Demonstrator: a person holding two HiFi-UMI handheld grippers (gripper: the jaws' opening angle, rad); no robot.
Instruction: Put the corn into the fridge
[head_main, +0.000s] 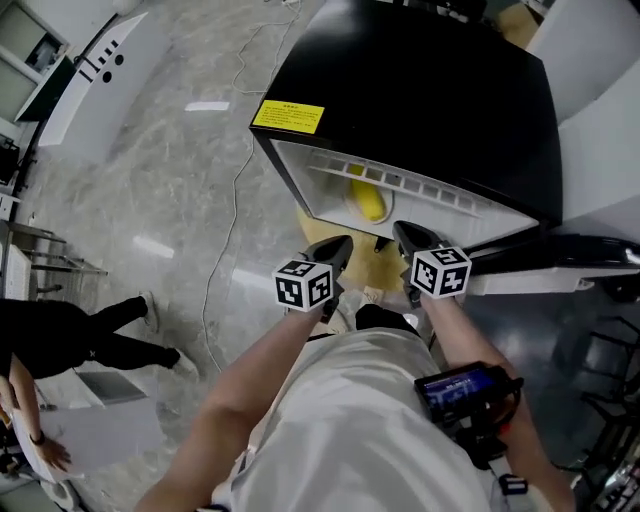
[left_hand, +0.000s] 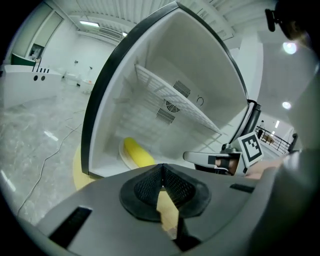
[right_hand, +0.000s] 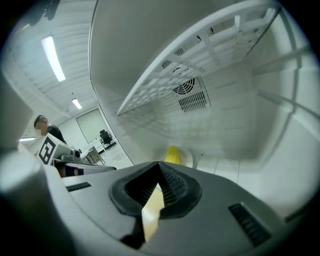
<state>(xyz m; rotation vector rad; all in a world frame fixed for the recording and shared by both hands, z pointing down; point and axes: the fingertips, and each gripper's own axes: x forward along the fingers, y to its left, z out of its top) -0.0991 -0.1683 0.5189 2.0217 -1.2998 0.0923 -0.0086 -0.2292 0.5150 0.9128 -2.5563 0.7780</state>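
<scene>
A small black fridge (head_main: 420, 90) stands open in front of me. The yellow corn (head_main: 368, 203) lies on a white plate (left_hand: 124, 159) on the fridge floor, under a white wire shelf (left_hand: 175, 100). In the gripper views the corn (left_hand: 138, 152) (right_hand: 173, 154) sits just beyond the jaws. My left gripper (head_main: 338, 248) (left_hand: 161, 168) is shut and holds nothing, just outside the opening. My right gripper (head_main: 408, 236) (right_hand: 159, 167) is also shut and holds nothing, at the fridge mouth beside the left one.
The fridge door (head_main: 565, 262) is swung open to the right. A yellow mat (head_main: 372, 264) lies under the fridge front. A cable (head_main: 236, 180) runs across the marble floor. A person (head_main: 80, 340) stands at the left, near a white counter (head_main: 95, 70).
</scene>
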